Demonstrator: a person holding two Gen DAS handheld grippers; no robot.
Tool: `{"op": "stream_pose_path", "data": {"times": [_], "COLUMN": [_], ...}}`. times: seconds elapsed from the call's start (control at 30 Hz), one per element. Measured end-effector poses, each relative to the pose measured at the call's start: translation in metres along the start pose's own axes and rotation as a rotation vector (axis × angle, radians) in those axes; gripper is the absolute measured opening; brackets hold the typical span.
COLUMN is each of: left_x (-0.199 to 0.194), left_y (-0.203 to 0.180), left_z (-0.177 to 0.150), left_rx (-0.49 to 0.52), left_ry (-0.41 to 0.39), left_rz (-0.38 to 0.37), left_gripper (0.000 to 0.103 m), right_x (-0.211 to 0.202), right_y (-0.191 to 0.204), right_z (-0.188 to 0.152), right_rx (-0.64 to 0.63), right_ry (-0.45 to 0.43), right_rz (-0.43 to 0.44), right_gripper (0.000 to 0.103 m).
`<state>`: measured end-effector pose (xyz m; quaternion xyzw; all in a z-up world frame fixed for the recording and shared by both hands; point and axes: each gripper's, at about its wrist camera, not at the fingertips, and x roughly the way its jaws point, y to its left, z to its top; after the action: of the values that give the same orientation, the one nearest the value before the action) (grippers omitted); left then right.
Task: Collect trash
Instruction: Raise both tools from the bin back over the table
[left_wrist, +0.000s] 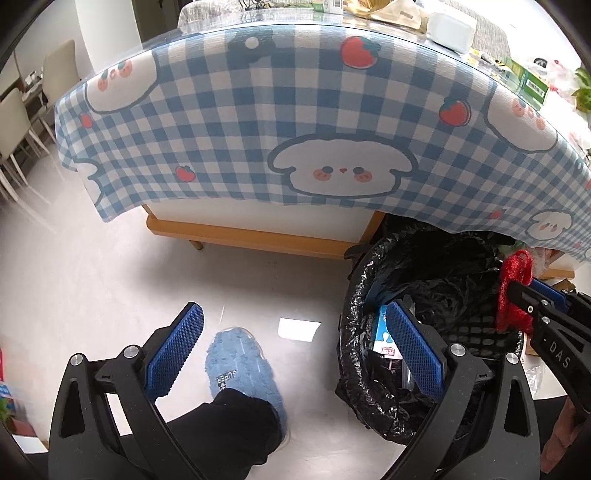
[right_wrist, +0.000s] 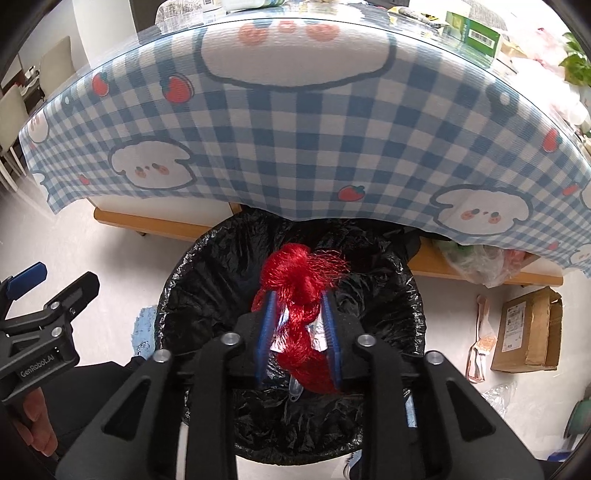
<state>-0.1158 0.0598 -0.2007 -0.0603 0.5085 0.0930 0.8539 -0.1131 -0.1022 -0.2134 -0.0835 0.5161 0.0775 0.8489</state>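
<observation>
Right wrist view looks down over the trash bin (right_wrist: 291, 332), lined with a black bag, its far rim tucked under the hanging edge of the blue checked tablecloth (right_wrist: 295, 147). The right gripper (right_wrist: 300, 325) hangs above the bin's mouth with a bundle of red mesh netting (right_wrist: 299, 280) between its blue pads. The jaws stand narrowly apart and I cannot tell from here whether the pads press the netting or merely flank it.

To the bin's right, a cardboard box (right_wrist: 528, 332) and bits of clear wrapping crowd the pale floor; to its left the floor is open as far as the table's wooden base (right_wrist: 147, 221).

From the left wrist view, the left gripper (left_wrist: 295, 350) is spread wide and holds nothing, one finger over bare floor (left_wrist: 110, 277), the other over the bin's near rim, where a blue-and-white carton (left_wrist: 384, 338) lies inside. A blue slipper (left_wrist: 240, 365) stands on the floor below it.
</observation>
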Motion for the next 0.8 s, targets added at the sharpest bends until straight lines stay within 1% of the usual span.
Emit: {"op": "stream_pose_path", "data": {"times": [0.03, 0.1, 0.13, 0.17, 0.2, 0.3, 0.33, 0.37, 0.43, 0.47, 0.5, 0.57, 0.8], "left_x": [0.000, -0.001, -0.001, -0.001, -0.002, -0.005, -0.006, -0.008, -0.013, -0.017, -0.020, -0.028, -0.064], "left_y": [-0.001, -0.001, -0.002, -0.002, -0.004, -0.008, -0.008, -0.009, -0.009, -0.010, -0.012, -0.015, -0.028], "left_z": [0.001, 0.003, 0.004, 0.005, 0.006, 0.009, 0.010, 0.011, 0.014, 0.016, 0.017, 0.021, 0.035], "left_rx": [0.000, -0.001, -0.001, -0.001, 0.001, 0.006, 0.005, 0.001, -0.005, -0.003, 0.000, 0.012, 0.032], "left_ry": [-0.002, -0.004, -0.005, -0.006, -0.007, -0.010, -0.011, -0.011, -0.018, -0.025, -0.032, -0.039, -0.089], "left_rz": [-0.002, -0.004, -0.008, -0.011, -0.011, -0.010, -0.013, -0.017, -0.027, -0.030, -0.028, -0.024, -0.038], "left_gripper": [0.097, 0.097, 0.097, 0.097, 0.097, 0.097, 0.097, 0.097, 0.097, 0.097, 0.097, 0.097, 0.097], "right_x": [-0.001, -0.004, -0.006, -0.008, -0.010, -0.017, -0.019, -0.022, -0.030, -0.034, -0.039, -0.047, -0.079], "right_y": [0.000, 0.000, 0.000, 0.001, 0.002, 0.000, -0.001, -0.003, -0.006, -0.008, -0.009, -0.012, -0.018], "right_z": [0.001, 0.003, 0.004, 0.005, 0.006, 0.009, 0.010, 0.011, 0.013, 0.014, 0.015, 0.017, 0.026], "right_rx": [0.001, 0.000, -0.005, -0.010, -0.015, -0.015, -0.012, -0.008, -0.003, 0.001, 0.002, -0.001, -0.017], "right_ry": [-0.003, -0.017, -0.026, -0.034, -0.042, -0.064, -0.068, -0.074, -0.095, -0.108, -0.120, -0.132, -0.189], "right_rz": [0.002, -0.001, -0.004, -0.007, -0.012, -0.028, -0.027, -0.028, -0.034, -0.036, -0.036, -0.038, -0.069], "right_gripper": [0.035, 0.047, 0.049, 0.055, 0.063, 0.075, 0.078, 0.083, 0.088, 0.092, 0.094, 0.095, 0.095]}}
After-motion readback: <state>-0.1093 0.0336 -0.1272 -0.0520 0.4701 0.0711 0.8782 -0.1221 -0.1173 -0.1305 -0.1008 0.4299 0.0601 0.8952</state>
